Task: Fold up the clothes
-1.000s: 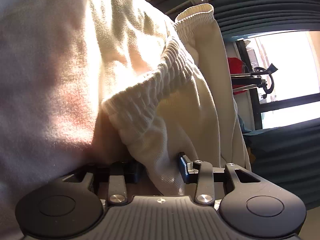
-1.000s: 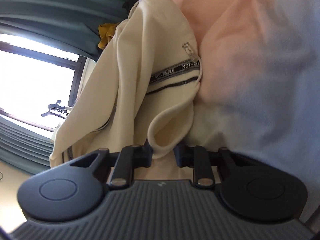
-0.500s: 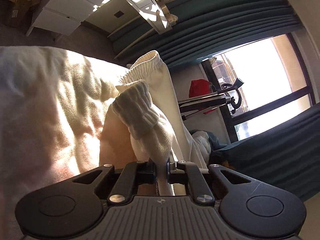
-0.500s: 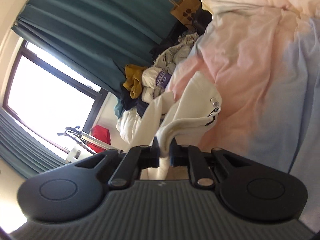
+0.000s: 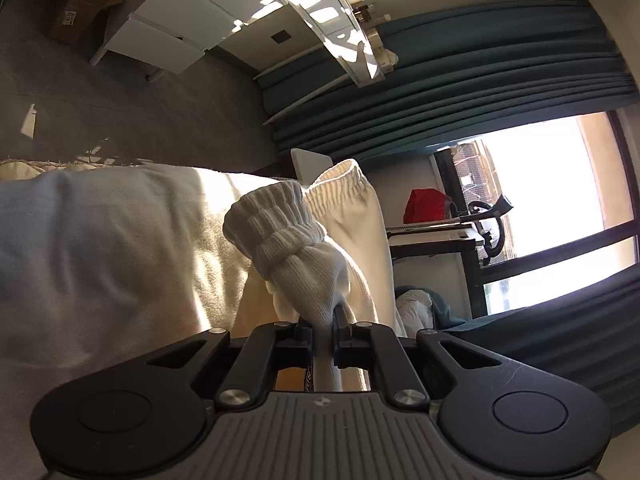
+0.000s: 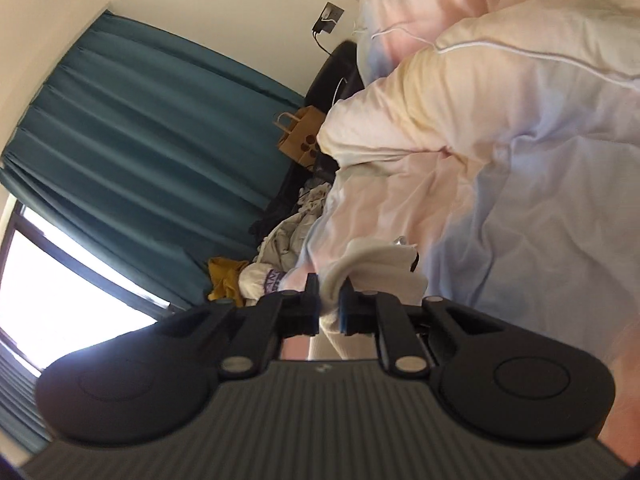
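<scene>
Pinching a bunched fold of cream knit fabric, the left claw is showing its jaws drawn nearly together, having just been closing on the cloth between them. The cream garment is rising from the claw in a gathered lump topped by a ribbed cuff, with a second ribbed hem standing just behind it. The garment is hanging over a pale duvet on the bed, which is filling the left side of this view. Beyond it, teal curtains are framing a bright window, and a white drawer unit is standing on the grey floor.

Looking along the right claw, its jaws are likewise standing almost together, having just been closing, and they are gripping another fold of the same cream garment. The cloth is bulging out just past the fingertips, lying against a pastel pink and blue duvet spread over the bed. To the left, a heap of clothes is lying beside the bed, a brown paper bag is sitting farther back, and a teal curtain is hanging next to the window.
</scene>
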`<action>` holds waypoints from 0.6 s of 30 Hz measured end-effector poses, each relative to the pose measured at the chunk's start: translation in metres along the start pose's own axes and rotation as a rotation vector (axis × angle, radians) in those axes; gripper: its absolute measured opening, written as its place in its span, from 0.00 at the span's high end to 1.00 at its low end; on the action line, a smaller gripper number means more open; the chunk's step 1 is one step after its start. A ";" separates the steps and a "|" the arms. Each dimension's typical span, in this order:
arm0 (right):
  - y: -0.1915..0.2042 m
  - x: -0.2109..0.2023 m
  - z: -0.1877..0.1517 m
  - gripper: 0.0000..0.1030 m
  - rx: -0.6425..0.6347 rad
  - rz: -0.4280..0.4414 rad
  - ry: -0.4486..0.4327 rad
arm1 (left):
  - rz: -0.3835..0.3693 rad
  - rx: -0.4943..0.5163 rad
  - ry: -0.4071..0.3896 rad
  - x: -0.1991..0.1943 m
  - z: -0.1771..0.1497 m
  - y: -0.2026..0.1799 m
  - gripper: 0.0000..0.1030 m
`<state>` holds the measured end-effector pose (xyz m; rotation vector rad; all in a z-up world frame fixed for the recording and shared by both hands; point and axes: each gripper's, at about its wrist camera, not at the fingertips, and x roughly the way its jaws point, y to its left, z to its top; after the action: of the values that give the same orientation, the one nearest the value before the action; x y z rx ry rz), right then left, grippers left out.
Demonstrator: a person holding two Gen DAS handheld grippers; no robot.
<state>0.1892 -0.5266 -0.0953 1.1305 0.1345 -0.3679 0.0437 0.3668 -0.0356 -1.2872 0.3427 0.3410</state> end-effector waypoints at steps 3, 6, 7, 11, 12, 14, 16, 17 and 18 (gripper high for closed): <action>-0.017 -0.002 -0.004 0.88 0.092 -0.048 0.035 | 0.015 -0.018 0.020 0.000 0.001 0.009 0.91; -0.020 -0.015 -0.005 0.85 0.087 -0.147 0.045 | 0.018 -0.042 0.036 0.004 0.006 0.017 0.91; -0.022 -0.019 -0.004 0.85 0.086 -0.175 0.043 | 0.018 -0.051 0.040 0.006 0.007 0.019 0.91; -0.022 -0.032 -0.002 0.85 0.072 -0.253 0.025 | 0.036 -0.049 0.050 0.011 0.009 0.022 0.91; -0.017 -0.034 -0.004 0.85 0.039 -0.274 0.018 | 0.040 -0.050 0.052 0.012 0.009 0.023 0.91; -0.004 -0.039 -0.009 0.85 -0.023 -0.305 -0.013 | 0.044 -0.055 0.055 0.012 0.009 0.025 0.91; 0.009 -0.048 -0.015 0.79 -0.086 -0.339 -0.078 | 0.048 -0.056 0.056 0.014 0.008 0.026 0.91; 0.015 -0.053 -0.017 0.75 -0.120 -0.358 -0.120 | 0.052 -0.050 0.055 0.016 0.008 0.026 0.91; 0.019 -0.056 -0.018 0.73 -0.147 -0.371 -0.156 | 0.058 -0.043 0.053 0.017 0.008 0.025 0.90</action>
<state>0.1450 -0.4913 -0.0704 0.9260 0.2309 -0.7620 0.0487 0.3820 -0.0629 -1.3326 0.4202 0.3651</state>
